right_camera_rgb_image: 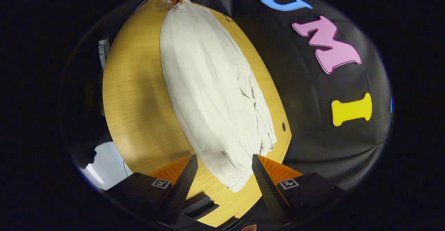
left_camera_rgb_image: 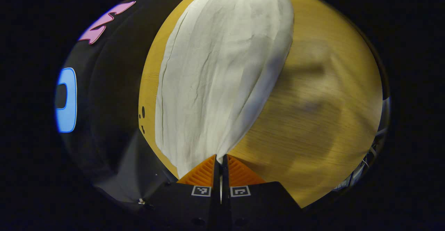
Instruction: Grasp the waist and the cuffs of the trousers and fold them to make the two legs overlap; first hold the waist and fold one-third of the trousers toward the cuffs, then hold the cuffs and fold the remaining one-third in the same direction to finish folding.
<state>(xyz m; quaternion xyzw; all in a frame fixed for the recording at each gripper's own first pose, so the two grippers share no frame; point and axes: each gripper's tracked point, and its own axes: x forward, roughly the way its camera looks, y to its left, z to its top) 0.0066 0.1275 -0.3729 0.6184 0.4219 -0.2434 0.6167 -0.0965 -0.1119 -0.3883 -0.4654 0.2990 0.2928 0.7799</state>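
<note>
The left gripper (left_camera_rgb_image: 221, 161) seems clamped on the trousers (left_camera_rgb_image: 222, 74); the right gripper (right_camera_rgb_image: 225, 163) has fingers apart around them on the surface (right_camera_rgb_image: 139, 98).

Bright overhead light falls evenly on the pale trousers (left_camera_rgb_image: 222, 71), whose creases read sharply in the left gripper view. The wooden table (left_camera_rgb_image: 323, 119) beside them is smeared by motion blur toward 3 o'clock, carrying a broad soft shadow. In the right gripper view the trousers (right_camera_rgb_image: 212, 95) and table (right_camera_rgb_image: 139, 95) are crisp, with a faint shadow band toward 9 o'clock and a pale glare patch at 8 o'clock. Fisheye distortion bows the table edges in both views, worst at the rim, where the surroundings drop into darkness.
</note>
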